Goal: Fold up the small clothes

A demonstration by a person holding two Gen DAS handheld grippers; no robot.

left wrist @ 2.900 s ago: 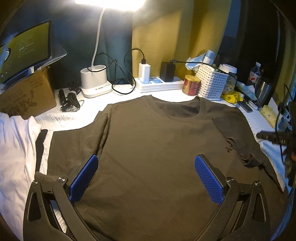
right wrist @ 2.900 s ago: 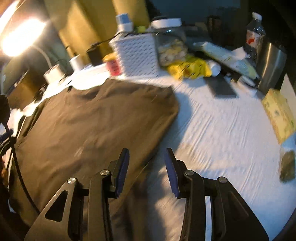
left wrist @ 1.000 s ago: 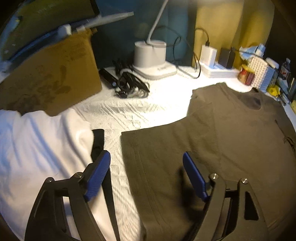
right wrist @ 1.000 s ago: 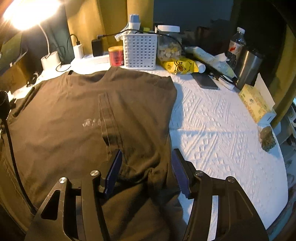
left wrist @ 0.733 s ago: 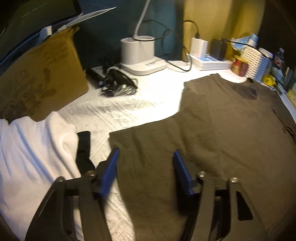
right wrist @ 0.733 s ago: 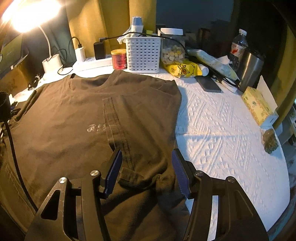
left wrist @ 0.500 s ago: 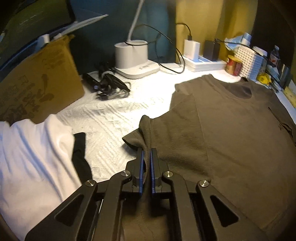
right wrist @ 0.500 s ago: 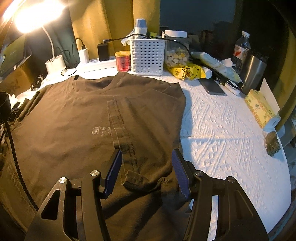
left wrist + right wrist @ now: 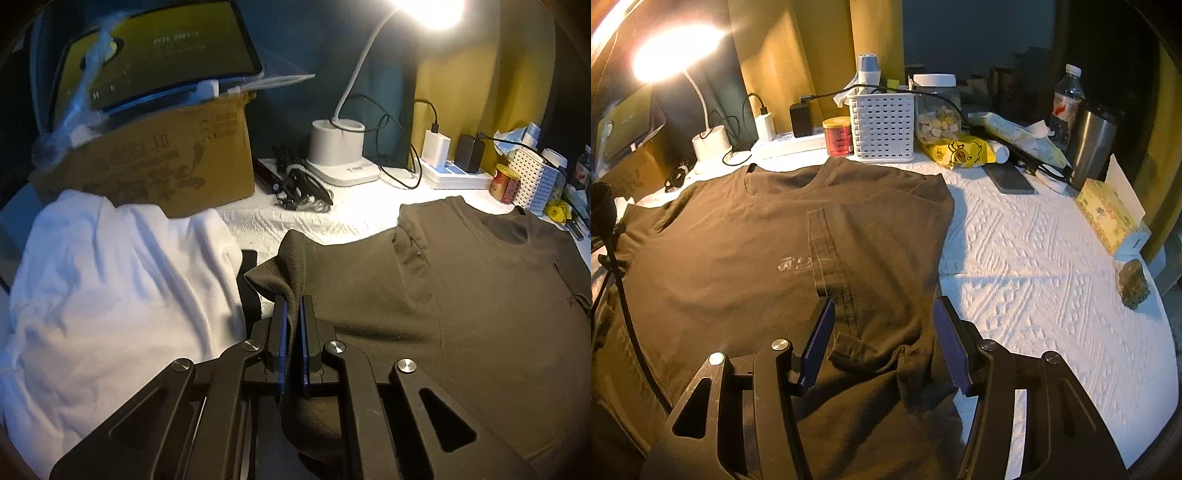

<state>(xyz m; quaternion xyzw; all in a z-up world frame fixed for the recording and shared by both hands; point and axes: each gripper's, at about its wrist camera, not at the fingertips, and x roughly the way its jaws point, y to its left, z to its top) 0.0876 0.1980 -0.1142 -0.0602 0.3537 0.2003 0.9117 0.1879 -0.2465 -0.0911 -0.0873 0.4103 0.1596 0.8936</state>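
Left gripper (image 9: pixel 291 310) jaws clamp the brown T-shirt (image 9: pixel 480 295) sleeve edge; right gripper (image 9: pixel 882 339) jaws gape, empty. Best carry sleeve inward, hem taut, laying it flat.

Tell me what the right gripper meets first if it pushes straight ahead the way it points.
The right gripper, open, would probably meet the folded-over sleeve of the brown T-shirt lying between its fingers; depth is uncertain.

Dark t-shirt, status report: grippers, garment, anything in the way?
Left gripper shut on dark t-shirt sleeve edge, lifted. Right gripper open, hovering over folded sleeve. White garment lies close beside the pinched sleeve.
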